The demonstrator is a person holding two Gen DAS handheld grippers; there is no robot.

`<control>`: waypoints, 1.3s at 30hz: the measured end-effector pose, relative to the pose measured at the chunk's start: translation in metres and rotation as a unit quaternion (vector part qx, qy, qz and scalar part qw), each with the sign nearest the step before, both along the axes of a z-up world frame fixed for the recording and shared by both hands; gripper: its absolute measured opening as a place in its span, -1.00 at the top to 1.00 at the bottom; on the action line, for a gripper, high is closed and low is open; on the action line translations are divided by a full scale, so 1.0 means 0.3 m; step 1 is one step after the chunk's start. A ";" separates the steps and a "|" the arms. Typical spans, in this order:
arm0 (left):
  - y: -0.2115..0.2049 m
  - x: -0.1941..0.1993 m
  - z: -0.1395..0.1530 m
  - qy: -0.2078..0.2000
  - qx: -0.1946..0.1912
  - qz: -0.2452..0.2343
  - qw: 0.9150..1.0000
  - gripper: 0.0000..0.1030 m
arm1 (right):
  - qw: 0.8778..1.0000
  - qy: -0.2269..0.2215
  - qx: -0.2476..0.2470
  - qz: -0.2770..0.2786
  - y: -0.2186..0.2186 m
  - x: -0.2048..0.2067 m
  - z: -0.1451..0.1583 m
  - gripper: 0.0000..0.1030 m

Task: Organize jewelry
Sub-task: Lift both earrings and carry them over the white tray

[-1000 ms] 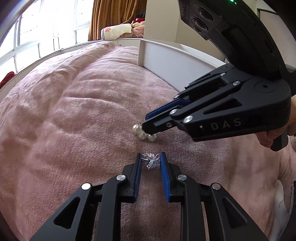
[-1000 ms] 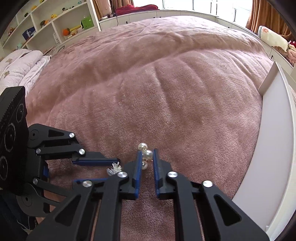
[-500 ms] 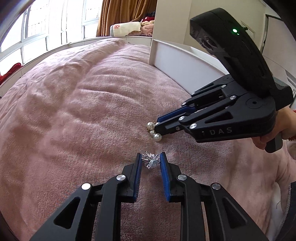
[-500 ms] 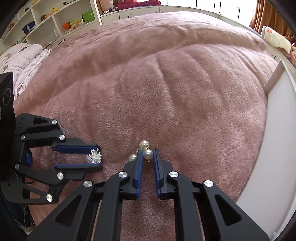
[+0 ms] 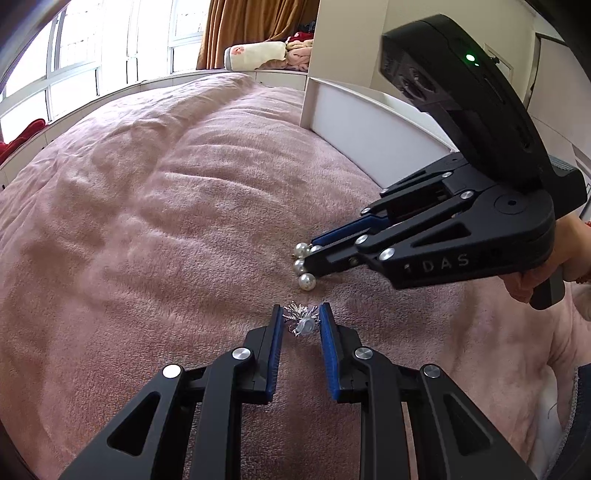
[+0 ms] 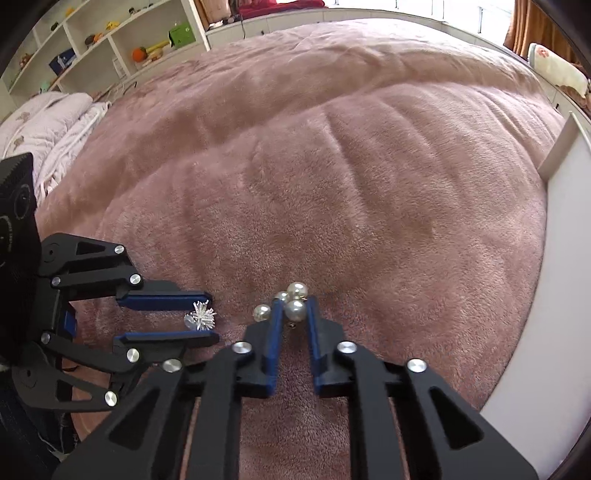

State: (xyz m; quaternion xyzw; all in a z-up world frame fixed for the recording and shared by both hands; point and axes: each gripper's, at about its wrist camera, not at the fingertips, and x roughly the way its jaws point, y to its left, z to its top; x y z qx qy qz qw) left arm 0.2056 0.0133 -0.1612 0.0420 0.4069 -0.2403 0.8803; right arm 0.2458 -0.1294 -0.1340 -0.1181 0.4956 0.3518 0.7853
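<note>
Pink plush bedspread [image 5: 184,229], daylit windows [image 5: 74,74], brown curtain [image 5: 251,29], white shelving [image 6: 110,48]

Both claw-mounted views look closely down, sharing the pink blanket [image 5: 184,240].

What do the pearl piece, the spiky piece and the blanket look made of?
Pearl piece: glossy off-white beads, likely faux pearl, with a small gold-tone fitting. Spiky piece: bright silver-tone metal spikes, apparently with a clear backing. Blanket: matte pink plush fleece, with visible nap.
</note>
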 end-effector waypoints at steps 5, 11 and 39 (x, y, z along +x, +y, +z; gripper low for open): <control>0.016 0.001 0.023 -0.001 -0.005 0.014 1.000 0.52 | 1.000 -0.010 0.016 -0.006 -0.015 -0.012 0.036 0.76; 0.020 -0.001 0.062 -0.006 0.000 0.020 1.000 0.52 | 0.999 -0.030 0.039 -0.008 -0.046 -0.022 0.131 0.76; -0.516 0.271 0.542 -0.091 -0.035 -0.088 0.991 0.53 | 0.968 -0.132 0.107 -0.182 -0.655 0.228 0.580 0.76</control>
